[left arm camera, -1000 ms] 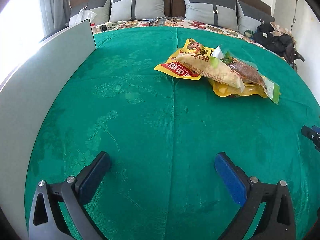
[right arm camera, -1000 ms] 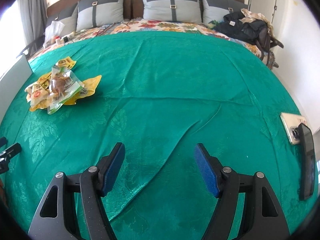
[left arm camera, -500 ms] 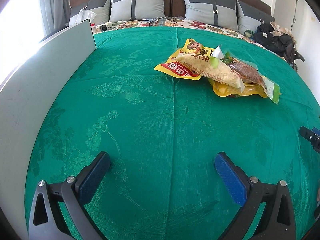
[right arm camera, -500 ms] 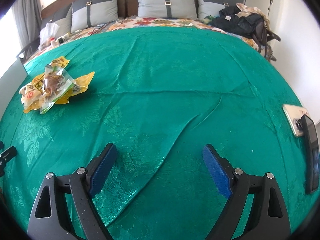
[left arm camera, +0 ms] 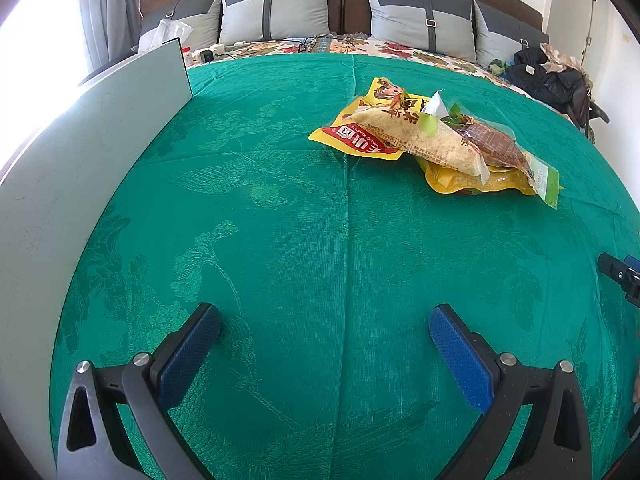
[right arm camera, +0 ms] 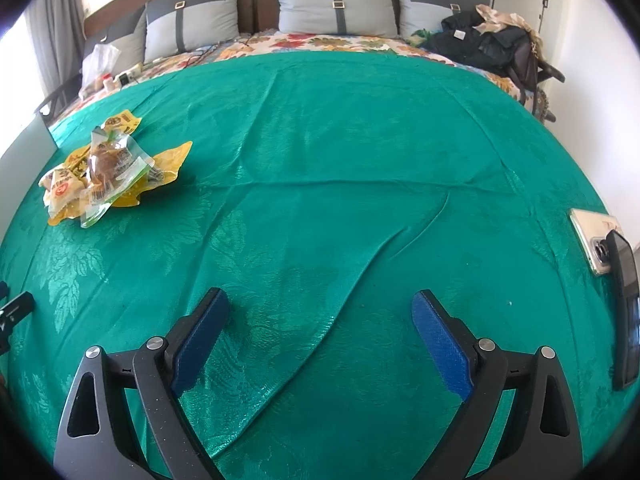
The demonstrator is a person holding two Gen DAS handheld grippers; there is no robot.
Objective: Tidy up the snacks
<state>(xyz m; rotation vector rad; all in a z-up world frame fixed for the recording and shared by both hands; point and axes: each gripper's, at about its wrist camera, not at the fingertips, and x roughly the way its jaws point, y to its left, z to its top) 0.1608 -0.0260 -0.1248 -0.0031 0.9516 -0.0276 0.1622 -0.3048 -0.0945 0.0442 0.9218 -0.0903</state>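
Note:
A pile of snack packets (left arm camera: 432, 140) lies on the green bedspread (left arm camera: 280, 220), ahead and to the right in the left wrist view: yellow-and-red bags, a pale crumbed packet and a clear packet with a brown snack. The pile also shows in the right wrist view (right arm camera: 104, 168), far left. My left gripper (left arm camera: 324, 320) is open and empty, low over the cloth, well short of the pile. My right gripper (right arm camera: 320, 308) is open and empty over a crease in the bedspread (right arm camera: 360, 160).
A tall grey-white board (left arm camera: 80, 152) stands along the left edge. Two phones (right arm camera: 604, 248) lie at the right edge of the bed. Grey pillows (left arm camera: 276, 12) and dark clothes (right arm camera: 488, 40) are at the head of the bed.
My right gripper has opened wider and shifted slightly left and forward. The left gripper and the snack pile have barely moved.

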